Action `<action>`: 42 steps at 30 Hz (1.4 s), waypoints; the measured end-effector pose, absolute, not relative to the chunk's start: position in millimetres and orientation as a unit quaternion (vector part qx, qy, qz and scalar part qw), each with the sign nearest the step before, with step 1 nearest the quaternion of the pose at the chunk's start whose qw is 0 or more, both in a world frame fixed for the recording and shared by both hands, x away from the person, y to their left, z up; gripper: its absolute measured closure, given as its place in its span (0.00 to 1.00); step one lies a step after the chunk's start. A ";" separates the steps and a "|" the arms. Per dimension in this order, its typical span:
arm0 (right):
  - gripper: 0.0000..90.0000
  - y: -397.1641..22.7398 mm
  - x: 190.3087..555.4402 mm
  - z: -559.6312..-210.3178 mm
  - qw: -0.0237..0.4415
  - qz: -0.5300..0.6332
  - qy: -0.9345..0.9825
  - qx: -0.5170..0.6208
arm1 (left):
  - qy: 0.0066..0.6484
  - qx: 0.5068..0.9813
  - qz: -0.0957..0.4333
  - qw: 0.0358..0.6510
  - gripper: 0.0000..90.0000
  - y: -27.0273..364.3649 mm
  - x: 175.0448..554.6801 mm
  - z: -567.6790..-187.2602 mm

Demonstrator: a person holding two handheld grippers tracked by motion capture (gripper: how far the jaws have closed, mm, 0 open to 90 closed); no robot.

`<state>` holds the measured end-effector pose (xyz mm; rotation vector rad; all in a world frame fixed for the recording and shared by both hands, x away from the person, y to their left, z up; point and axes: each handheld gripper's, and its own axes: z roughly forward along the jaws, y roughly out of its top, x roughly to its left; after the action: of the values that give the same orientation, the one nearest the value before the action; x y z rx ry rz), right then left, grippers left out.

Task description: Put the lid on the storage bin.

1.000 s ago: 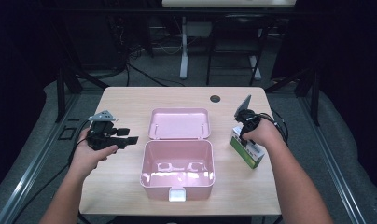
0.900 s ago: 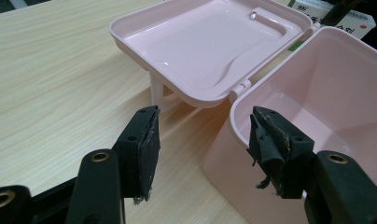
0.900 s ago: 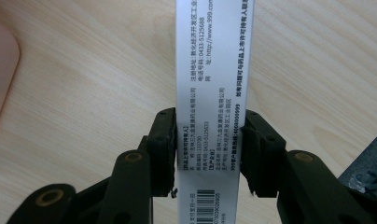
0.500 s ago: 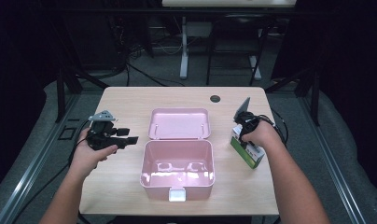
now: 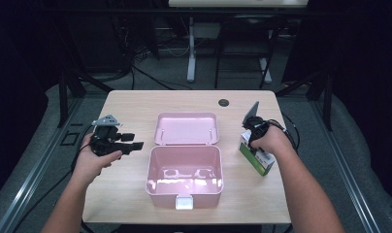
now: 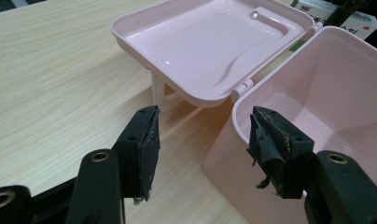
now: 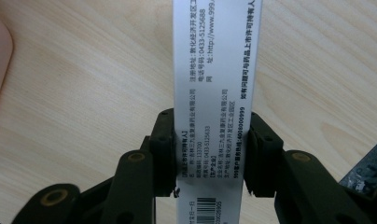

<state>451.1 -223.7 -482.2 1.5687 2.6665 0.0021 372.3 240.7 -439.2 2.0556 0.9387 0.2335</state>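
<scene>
In the high view the right tongs (image 5: 253, 137) stand at the right of the frame over a small white-and-green carton (image 5: 256, 156), which sits on the worktop (image 5: 136, 104) just right of the open pink box (image 5: 184, 171); the left tongs (image 5: 132, 144) hang at centre left, released and holding nothing. In the left gripper view those tongs (image 6: 203, 135) gape at the lower middle, aimed at the box's near corner (image 6: 233, 140), its lid (image 6: 205, 44) laid back at top centre. In the right gripper view the right tongs (image 7: 208, 151) have just been closing and now clench the carton's printed narrow face (image 7: 214, 79) from both sides. It looks like thin cardboard: light, fairly stiff, yet easily dented. A hold across the narrow sides near mid-length, as here, should suit, with gentle pressure.
</scene>
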 end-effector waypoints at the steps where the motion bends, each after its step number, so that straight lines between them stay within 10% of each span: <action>1: 0.68 -223.3 450.2 -480.7 0.024 0.002 0.863 0.505 | 0.374 0.821 0.093 0.421 0.48 240.8 372.3 -439.2; 42: 0.68 -197.7 419.5 -425.0 0.036 0.003 0.896 0.442 | 0.379 0.819 0.091 0.422 0.48 241.4 373.1 -440.8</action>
<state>419.5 -197.7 -425.0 1.3579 2.7528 0.0100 373.1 241.4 -440.8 2.0506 0.9483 0.2291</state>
